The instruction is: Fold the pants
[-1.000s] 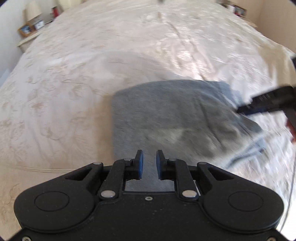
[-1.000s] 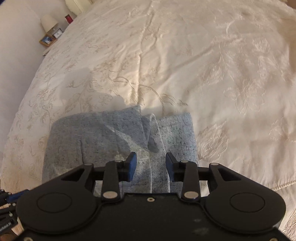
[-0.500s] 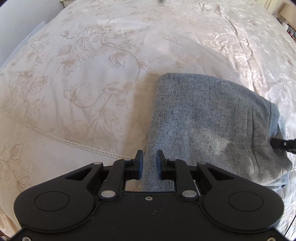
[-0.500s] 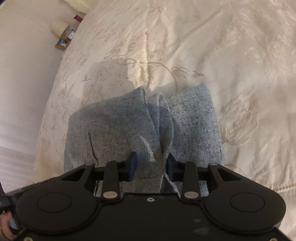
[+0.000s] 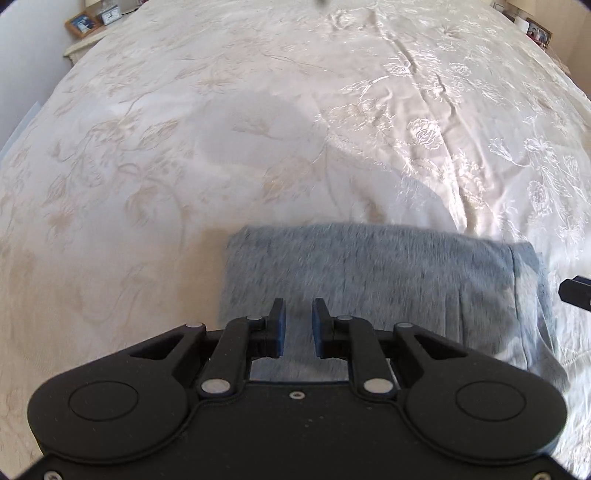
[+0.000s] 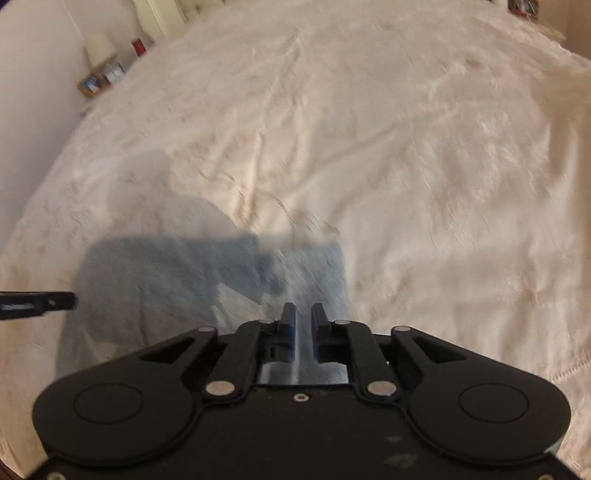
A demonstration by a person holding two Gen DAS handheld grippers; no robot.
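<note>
Pants [image 5: 369, 280], grey, folded into a block on cream bed [image 5: 258, 129]; left hand-held gripper [image 5: 297, 325] narrowly parted above them, right hand-held gripper [image 6: 303, 325] nearly closed, grip unclear.

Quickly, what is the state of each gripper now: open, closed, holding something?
Left gripper: open, holding nothing, above the pants.
Right gripper: narrow gap remains; too blurred to tell whether it grips cloth.

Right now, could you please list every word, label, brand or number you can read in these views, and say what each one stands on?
None can be read.
The framed picture and small clock on the nightstand: too small.
The red container beside the lamp: too blurred.
The grey pants and bedspread: no text, only embroidery.
</note>
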